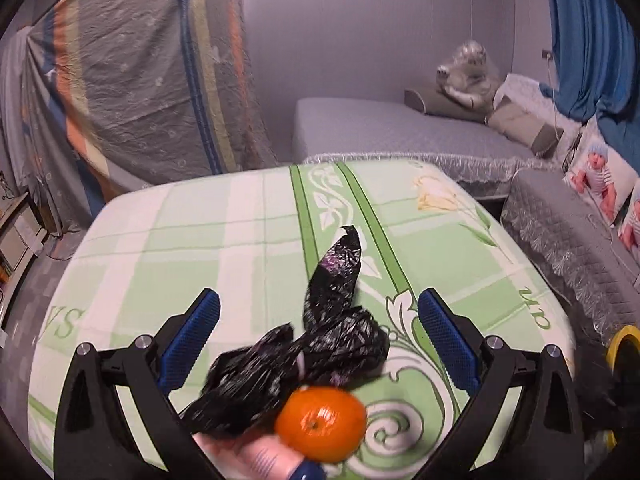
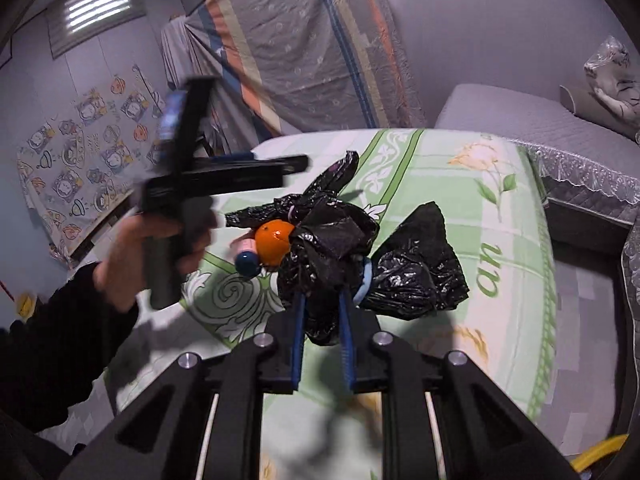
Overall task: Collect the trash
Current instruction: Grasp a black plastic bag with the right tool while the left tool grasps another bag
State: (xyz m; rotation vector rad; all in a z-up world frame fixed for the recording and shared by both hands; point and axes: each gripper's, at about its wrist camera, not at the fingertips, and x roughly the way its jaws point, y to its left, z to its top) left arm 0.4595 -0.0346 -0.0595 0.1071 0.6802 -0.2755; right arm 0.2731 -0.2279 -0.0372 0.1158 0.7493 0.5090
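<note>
The right gripper was clamped on the black trash bag lying on the green tablecloth beside an orange. The left gripper stood apart above it.

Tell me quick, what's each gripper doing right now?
Left gripper: open, holding nothing.
Right gripper: closed on the black trash bag.

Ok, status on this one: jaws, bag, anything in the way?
Right gripper shut on black bag. Left gripper open, empty, above it. Orange and a bottle beside the bag.
</note>
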